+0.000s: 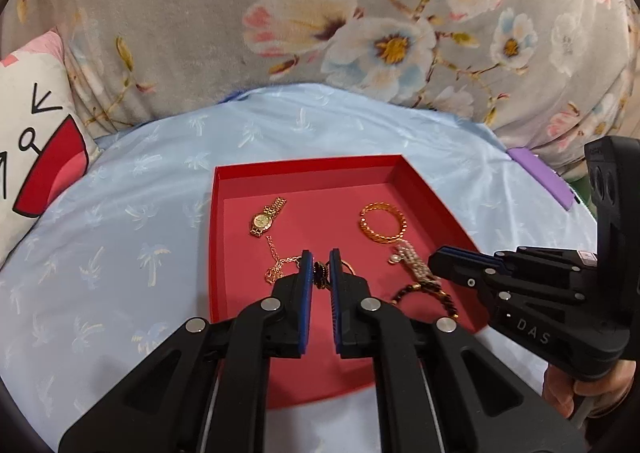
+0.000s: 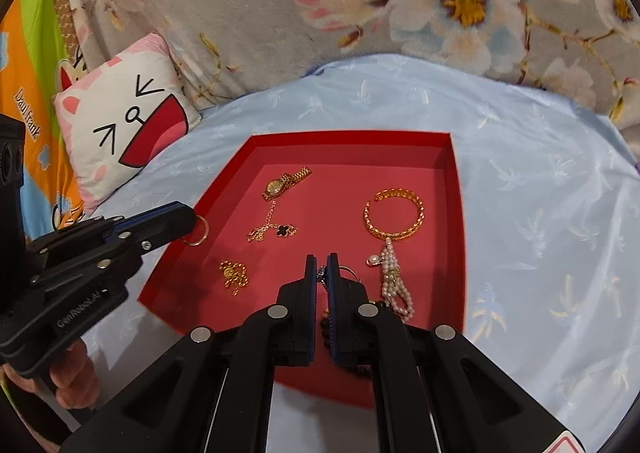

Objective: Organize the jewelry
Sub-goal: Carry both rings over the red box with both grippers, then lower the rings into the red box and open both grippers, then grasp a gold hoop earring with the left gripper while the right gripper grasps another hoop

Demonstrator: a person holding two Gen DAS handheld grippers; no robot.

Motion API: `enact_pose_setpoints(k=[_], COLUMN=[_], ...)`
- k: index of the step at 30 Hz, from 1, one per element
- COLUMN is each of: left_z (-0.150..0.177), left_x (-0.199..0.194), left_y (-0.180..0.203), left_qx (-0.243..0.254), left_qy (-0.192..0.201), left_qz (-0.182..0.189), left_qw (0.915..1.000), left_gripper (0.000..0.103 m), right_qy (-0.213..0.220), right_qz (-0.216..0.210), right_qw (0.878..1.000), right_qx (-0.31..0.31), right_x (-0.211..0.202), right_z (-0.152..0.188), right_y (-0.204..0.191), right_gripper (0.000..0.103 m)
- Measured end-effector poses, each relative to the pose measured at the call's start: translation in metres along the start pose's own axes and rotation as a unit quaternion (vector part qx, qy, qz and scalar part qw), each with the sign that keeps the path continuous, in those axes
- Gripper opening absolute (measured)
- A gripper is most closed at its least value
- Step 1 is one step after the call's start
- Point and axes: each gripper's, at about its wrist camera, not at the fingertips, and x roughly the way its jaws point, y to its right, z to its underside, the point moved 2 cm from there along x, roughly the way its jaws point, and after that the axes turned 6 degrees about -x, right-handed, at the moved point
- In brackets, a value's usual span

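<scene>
A red tray [image 1: 304, 169] lies on the light blue sheet. It holds a gold watch [image 2: 280, 183], a clover necklace [image 2: 284, 229], a gold bangle [image 2: 394, 215], a pearl bracelet [image 2: 392, 281], a small gold chain [image 2: 234, 273] and a dark bead bracelet [image 1: 420, 291]. My left gripper [image 1: 320, 255] hovers over the tray's left edge. In the right wrist view the left gripper [image 2: 188, 219] is shut on a thin gold hoop [image 2: 198, 231] that hangs from its tip. My right gripper [image 2: 321, 259] is above the tray's near part, shut on a thin silver hoop [image 2: 349, 272].
A cartoon-face pillow [image 2: 128, 121] lies at the back left. A grey floral blanket [image 1: 320, 13] is bunched up behind the tray. A purple object [image 1: 544, 181] sits at the far right. A person's hands [image 2: 72, 377] hold both gripper handles.
</scene>
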Motion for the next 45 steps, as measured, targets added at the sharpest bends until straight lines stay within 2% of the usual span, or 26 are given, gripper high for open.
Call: enact_pose_setpoints(k=[5,10,16,24,29,33,35,37,41,45], left_z=[-0.002,-0.004,-0.009,-0.002,0.023,0.051,0.068,0.084,0.113,0.126], left_x=[0.026,0.029,0.015,-0.021,-0.049,-0.064,-0.068,-0.066,-0.051,-0.043], left_y=[-0.010,-0.018,-0.024,-0.021,-0.023,-0.025,-0.024,-0.024,-0.023,-0.024], left_qx=[-0.013,-0.026,-0.042,-0.029,-0.020,-0.014,-0.009,-0.010,-0.011,-0.016], left_qy=[-0.018,-0.016,-0.003,0.021,0.022,0.017,0.012,0.000,-0.039,-0.058], left_qz=[-0.006,-0.007,-0.008,-0.018,-0.025,-0.033,-0.034,-0.037,-0.047,-0.047], left_qw=[0.9997,0.9995,0.9991,0.9992,0.9993,0.9992,0.9993,0.9993,0.9981,0.9970], left_gripper=[0.008,0.009,0.010,0.010,0.017,0.017,0.021,0.029,0.029,0.029], right_qy=[-0.008,0.006,0.019,0.033,0.032,0.027,0.021,0.013,0.003,-0.006], right_qz=[-0.001,0.009,0.007,0.013,0.010,0.027,0.027,0.022,0.016,0.009], right_qw=[1.000,1.000,1.000,0.999,0.999,0.999,0.999,0.999,0.999,1.000], right_qx=[0.000,0.004,0.014,-0.007,-0.020,-0.038,-0.040,-0.042,-0.038,-0.026], right_x=[0.021,0.022,0.006,-0.037,-0.061,-0.070,-0.072,-0.073,-0.074,-0.072], right_z=[-0.003,-0.005,-0.002,0.019,0.048,0.076,0.089,0.103,0.123,0.138], right_y=[0.003,0.007,0.012,0.001,-0.013,-0.028,-0.034,-0.040,-0.046,-0.046], right_gripper=[0.006,0.007,0.007,0.008,0.018,0.020,0.021,0.021,0.026,0.026])
